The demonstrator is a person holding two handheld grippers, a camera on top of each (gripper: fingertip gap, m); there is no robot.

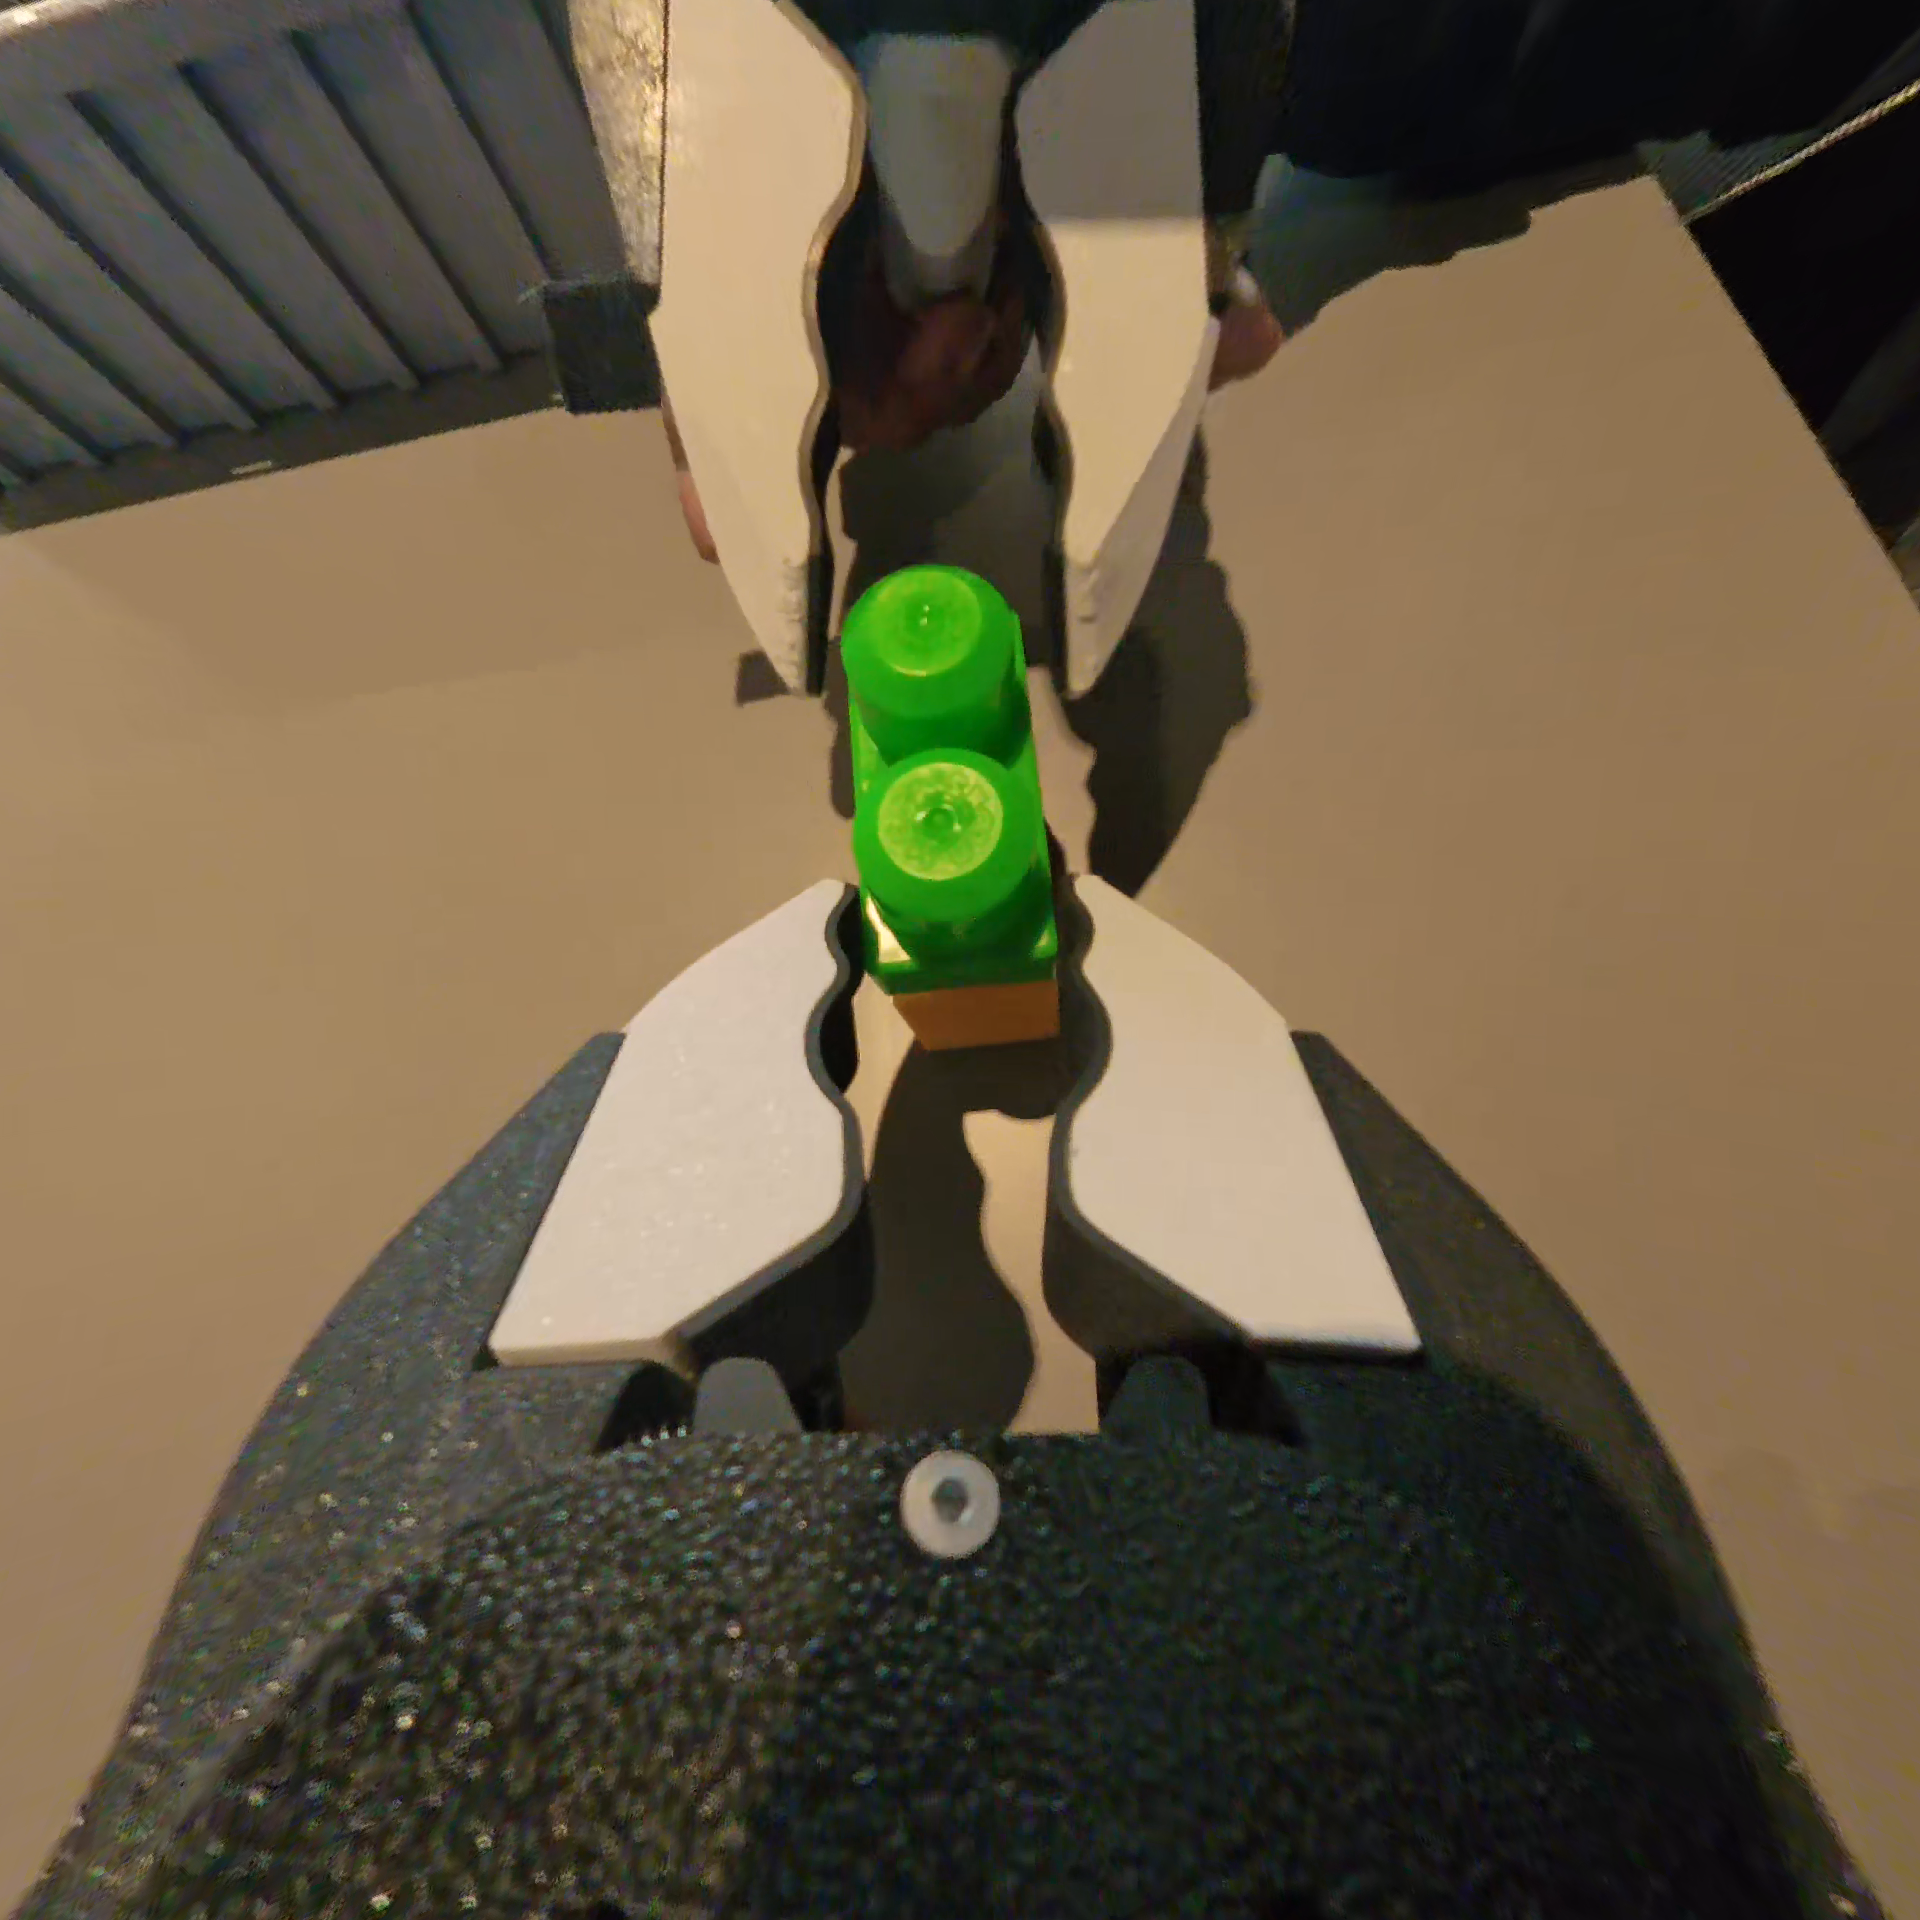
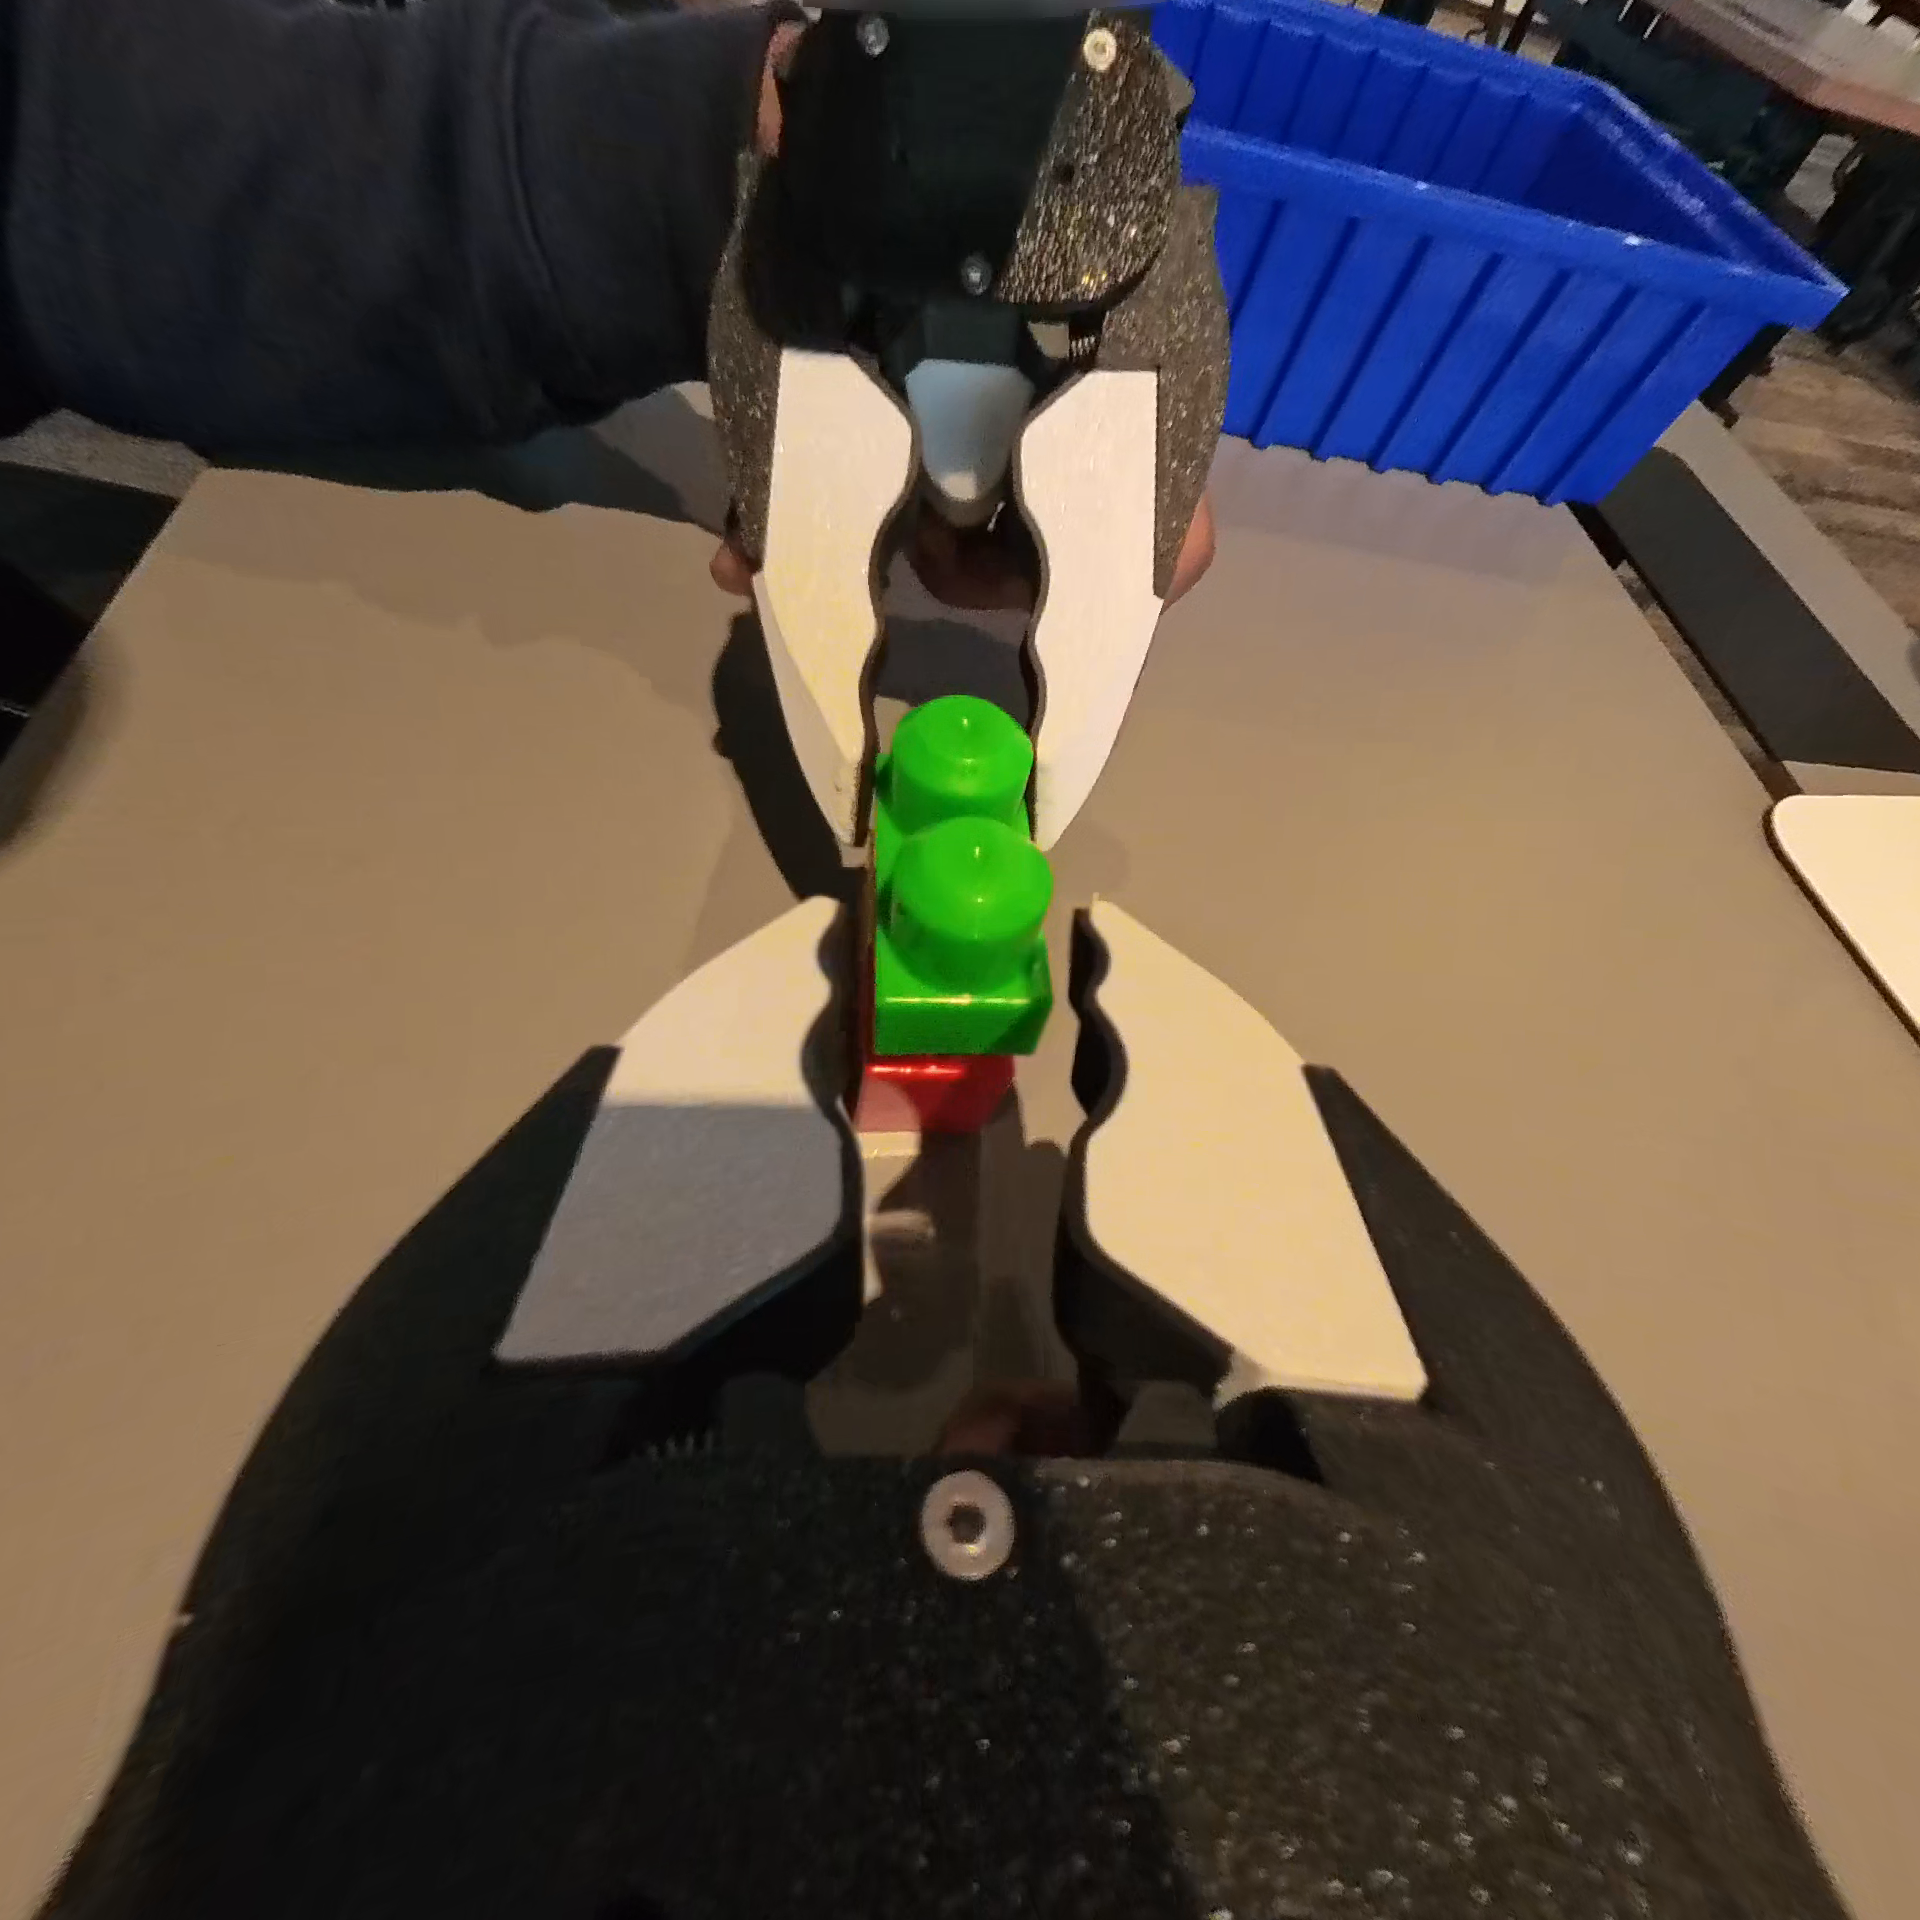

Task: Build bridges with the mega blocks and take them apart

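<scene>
A green two-stud block (image 1: 940, 821) lies as a span across an orange block (image 1: 982, 1013) at one end and a red block (image 2: 940, 1096) at the other, on the tan table (image 1: 364, 831). My left gripper (image 1: 961, 899) grips the green block's orange end, both pads against its sides. It also shows in the right wrist view (image 2: 956, 821). My right gripper (image 2: 964, 920) straddles the red end of the green block (image 2: 961, 935) from the opposite side, with a narrow gap at its right finger. It shows in the left wrist view too (image 1: 940, 675).
A blue ribbed bin (image 2: 1455, 312) stands at the table's far right corner and appears greyish in the left wrist view (image 1: 208, 260). A white flat thing (image 2: 1860, 894) lies off the right edge. A dark sleeve (image 2: 312, 208) reaches in at upper left.
</scene>
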